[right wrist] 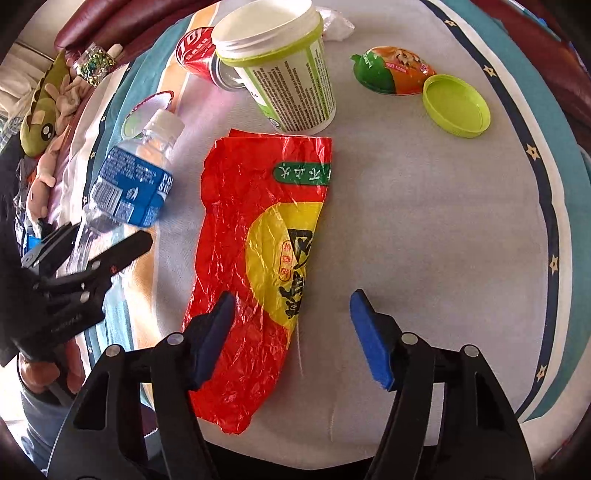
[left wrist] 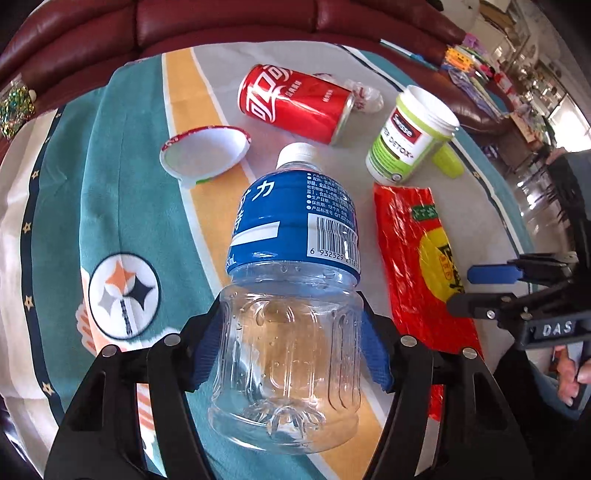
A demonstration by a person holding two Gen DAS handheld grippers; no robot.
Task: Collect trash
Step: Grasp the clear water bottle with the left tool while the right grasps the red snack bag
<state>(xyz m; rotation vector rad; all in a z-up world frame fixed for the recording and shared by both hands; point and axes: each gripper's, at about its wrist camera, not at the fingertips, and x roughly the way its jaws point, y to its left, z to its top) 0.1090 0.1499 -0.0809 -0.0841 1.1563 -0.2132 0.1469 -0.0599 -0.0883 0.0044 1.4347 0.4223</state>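
Note:
A clear plastic bottle [left wrist: 295, 221] with a blue label and white cap lies on the patterned cloth [left wrist: 122, 184]. My left gripper [left wrist: 291, 314] is shut on its clear lower body, one blue pad pressed on each side. The right wrist view shows the same bottle [right wrist: 133, 184] and left gripper [right wrist: 99, 240] at the left. A flat red and yellow wrapper [right wrist: 258, 240] lies to the bottle's right. My right gripper [right wrist: 292, 299] hangs open over its near end, left pad above the wrapper, right pad above bare cloth. It also appears at the right edge as my right gripper [left wrist: 480, 291].
Farther back lie a red cola can [left wrist: 295, 103], an open white jar with a green label [left wrist: 406, 140], its green lid [right wrist: 456, 107], an orange-green wrapper [right wrist: 391, 70], a white peel-off lid [left wrist: 207, 151] and crumpled clear plastic [left wrist: 365, 98]. A dark red sofa [left wrist: 221, 22] borders the cloth; plush toys [right wrist: 40, 110] lie left.

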